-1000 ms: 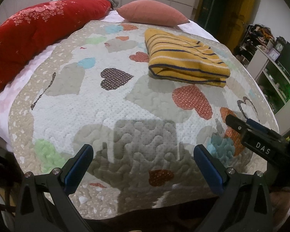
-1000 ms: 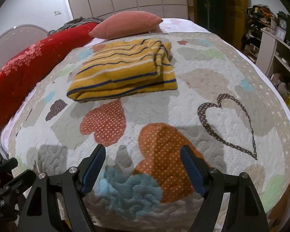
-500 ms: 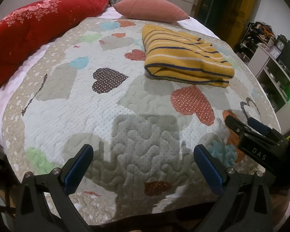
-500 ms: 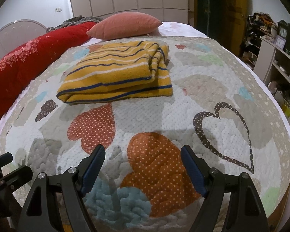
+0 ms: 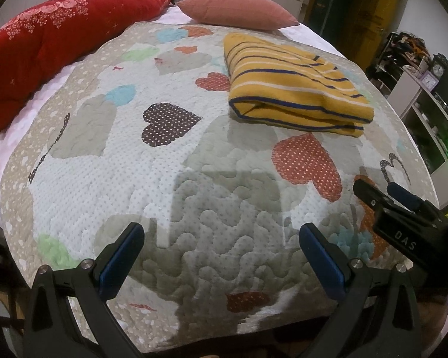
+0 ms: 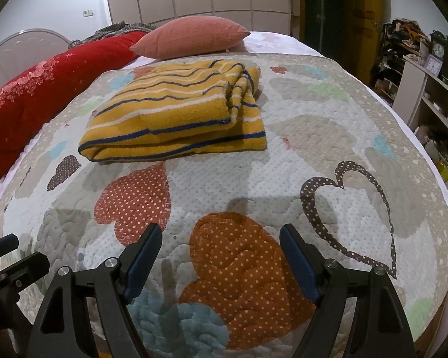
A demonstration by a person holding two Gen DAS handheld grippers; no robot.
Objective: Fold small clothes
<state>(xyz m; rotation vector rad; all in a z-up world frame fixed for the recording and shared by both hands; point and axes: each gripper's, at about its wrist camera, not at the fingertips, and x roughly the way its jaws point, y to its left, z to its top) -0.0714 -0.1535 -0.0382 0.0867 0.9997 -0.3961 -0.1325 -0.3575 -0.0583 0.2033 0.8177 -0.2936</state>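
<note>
1. We see the yellow striped garment [image 6: 176, 119] lying folded on the heart-patterned quilt [image 6: 328, 155], towards the far end of the bed, just in front of the pink pillow [image 6: 191, 40] and apart from it.
2. In the right wrist view its long axis runs from lower left to upper right; the rounded folded edge faces us at the near left, and the layered, bunched ends sit at the right.
3. In the left wrist view the same garment [image 5: 292, 89] lies right of centre, its long axis slanting from upper left to lower right, with the fold's open mouth showing at its near left corner.
4. Its blue and white stripes follow the long axis in both views.
5. Our left gripper [image 5: 221, 256] has its blue-padded jaws wide apart over bare quilt, nothing between them.
6. Our right gripper [image 6: 221, 256] likewise stands spread open above an orange dotted heart, holding nothing; both are well short of the garment.
7. A red floral bolster [image 5: 44, 47] lies along the bed's left side.
8. We cannot tell what kind of garment it is, since the folds hide sleeves and collar.
9. The shelves [image 6: 427, 89] at the right are dim and cluttered; their contents are hard to make out.
10. The near quilt edge is cut off behind the gripper bodies.
</note>
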